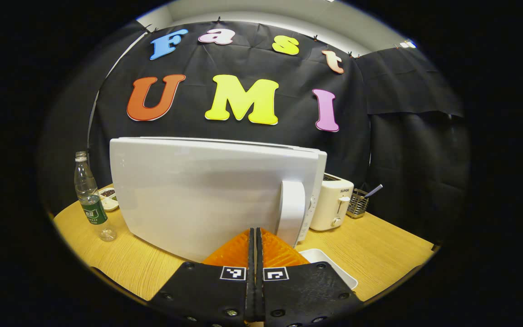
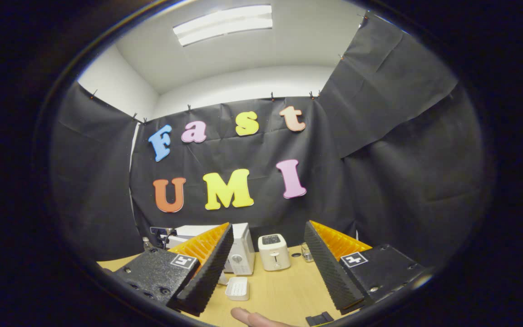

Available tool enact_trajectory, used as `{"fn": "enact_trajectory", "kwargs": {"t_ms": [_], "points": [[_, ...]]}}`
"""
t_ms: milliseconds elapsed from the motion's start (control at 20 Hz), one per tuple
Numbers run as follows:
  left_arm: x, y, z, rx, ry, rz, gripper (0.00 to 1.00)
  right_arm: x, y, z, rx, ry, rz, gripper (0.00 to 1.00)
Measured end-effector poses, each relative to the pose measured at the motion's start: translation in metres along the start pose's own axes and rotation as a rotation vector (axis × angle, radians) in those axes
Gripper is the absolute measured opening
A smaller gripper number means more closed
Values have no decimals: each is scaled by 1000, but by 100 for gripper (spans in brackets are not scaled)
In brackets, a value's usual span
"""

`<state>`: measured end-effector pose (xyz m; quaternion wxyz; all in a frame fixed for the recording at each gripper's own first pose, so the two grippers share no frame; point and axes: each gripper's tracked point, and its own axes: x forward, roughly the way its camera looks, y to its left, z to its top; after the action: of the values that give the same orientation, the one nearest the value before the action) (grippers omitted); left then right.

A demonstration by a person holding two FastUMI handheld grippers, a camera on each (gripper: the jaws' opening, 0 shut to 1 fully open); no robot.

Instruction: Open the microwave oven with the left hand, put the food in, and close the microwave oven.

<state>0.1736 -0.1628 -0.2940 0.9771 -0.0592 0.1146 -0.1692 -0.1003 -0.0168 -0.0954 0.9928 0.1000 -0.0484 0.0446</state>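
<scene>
The white microwave (image 1: 207,195) stands close in front in the left gripper view, its door facing me and its vertical handle (image 1: 291,211) at the right. My left gripper (image 1: 255,232) is shut and empty, its orange fingers pressed together just below and left of the handle. Whether the door is ajar I cannot tell. A white tray (image 1: 329,268) lies on the table to the gripper's right. In the right gripper view my right gripper (image 2: 266,272) stands open and empty, high above the table, with the microwave (image 2: 242,254) and the white tray (image 2: 237,288) far off between its fingers.
A white toaster (image 1: 332,206) and a wire utensil holder (image 1: 359,202) stand right of the microwave. A plastic bottle (image 1: 91,200) and a small dish (image 1: 108,197) sit to its left. A glass (image 2: 307,252), a fingertip (image 2: 252,316) and a small black object (image 2: 319,319) show on the wooden table (image 2: 284,290).
</scene>
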Motion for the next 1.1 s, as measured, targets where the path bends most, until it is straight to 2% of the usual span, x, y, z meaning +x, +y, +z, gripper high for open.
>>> {"fn": "enact_trajectory", "kwargs": {"t_ms": [150,200,250,400,550,600,850,950,1050,1100], "points": [[21,-3,5,-34,2,-5,0,0,-12,4,-6,-17,-4,100],[27,-3,5,-46,12,-2,11,2,-17,3,-8,-17,-7,99],[33,1,6,-53,18,15,0,3,-22,2,-9,-15,-11,100],[55,-1,12,-68,21,29,0,6,-35,-6,0,4,-18,99],[83,1,13,-30,20,58,0,12,-45,-16,3,33,-24,100],[83,-2,6,-34,78,55,0,13,-48,-19,3,42,-29,100],[85,-4,6,1,124,98,0,14,-48,-19,6,62,-51,100],[84,-3,-6,-40,176,100,0,12,-42,-18,-6,69,-52,100],[84,-3,-9,-44,176,94,0,10,-34,-14,-16,74,-54,100],[80,6,-16,-17,205,126,0,8,-29,-12,-20,74,-51,100]]}}
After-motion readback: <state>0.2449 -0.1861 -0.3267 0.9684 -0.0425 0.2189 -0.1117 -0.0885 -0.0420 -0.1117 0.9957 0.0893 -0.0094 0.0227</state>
